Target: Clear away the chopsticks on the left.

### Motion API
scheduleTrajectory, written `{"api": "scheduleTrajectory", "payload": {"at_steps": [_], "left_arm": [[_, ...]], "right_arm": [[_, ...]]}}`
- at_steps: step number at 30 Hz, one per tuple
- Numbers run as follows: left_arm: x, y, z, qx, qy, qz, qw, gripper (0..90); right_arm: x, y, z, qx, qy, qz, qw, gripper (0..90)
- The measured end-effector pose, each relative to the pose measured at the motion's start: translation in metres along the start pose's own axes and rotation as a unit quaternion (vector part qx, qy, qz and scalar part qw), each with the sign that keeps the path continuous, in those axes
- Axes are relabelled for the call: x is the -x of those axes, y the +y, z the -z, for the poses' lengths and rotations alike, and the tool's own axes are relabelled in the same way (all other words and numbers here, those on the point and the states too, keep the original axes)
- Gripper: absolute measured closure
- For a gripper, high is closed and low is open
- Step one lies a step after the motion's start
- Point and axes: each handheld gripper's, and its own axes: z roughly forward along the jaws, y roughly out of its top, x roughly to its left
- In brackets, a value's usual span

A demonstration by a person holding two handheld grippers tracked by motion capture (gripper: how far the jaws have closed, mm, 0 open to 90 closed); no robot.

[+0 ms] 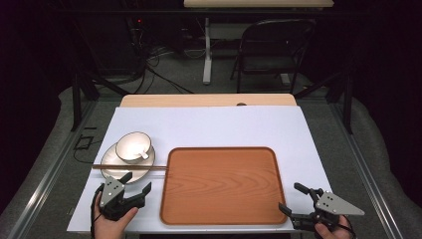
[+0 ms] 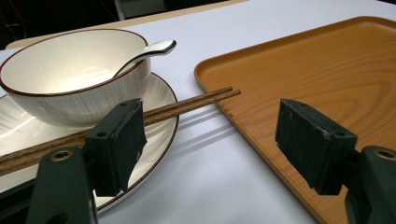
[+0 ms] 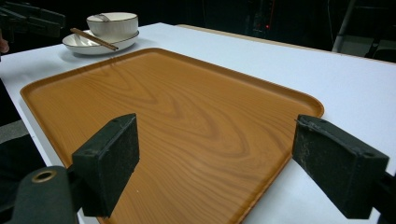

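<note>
Left gripper (image 1: 133, 186) jaws apart, empty, just near of plate (image 1: 110, 168); right gripper (image 1: 292, 197) likewise spread, at tray (image 1: 221, 185) near-right corner. Nothing moved yet, judging by bare tray. Bowl (image 1: 133, 147) with spoon (image 2: 145, 52) on plate, chopsticks (image 1: 130, 167) bridging plate to tray rim

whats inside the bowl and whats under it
A white spoon rests inside the bowl, handle over the rim. The bowl stands on a plate with chopsticks across it. The bowl hides the plate's middle.
</note>
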Motion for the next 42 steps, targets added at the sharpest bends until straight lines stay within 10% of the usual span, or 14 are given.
{"api": "scheduleTrajectory", "payload": {"at_steps": [25, 42], "left_arm": [[0.006, 0.008, 0.013, 0.027, -0.006, -0.015, 0.9995, 33.4], [-0.015, 0.025, 0.026, -0.016, 0.015, -0.041, 0.9989, 33.9]], "right_arm": [[-0.002, 0.000, 0.002, 0.005, -0.004, 0.005, 1.0000, 14.3], [0.000, 0.000, 0.002, 0.005, -0.006, -0.004, 1.0000, 14.3]]}}
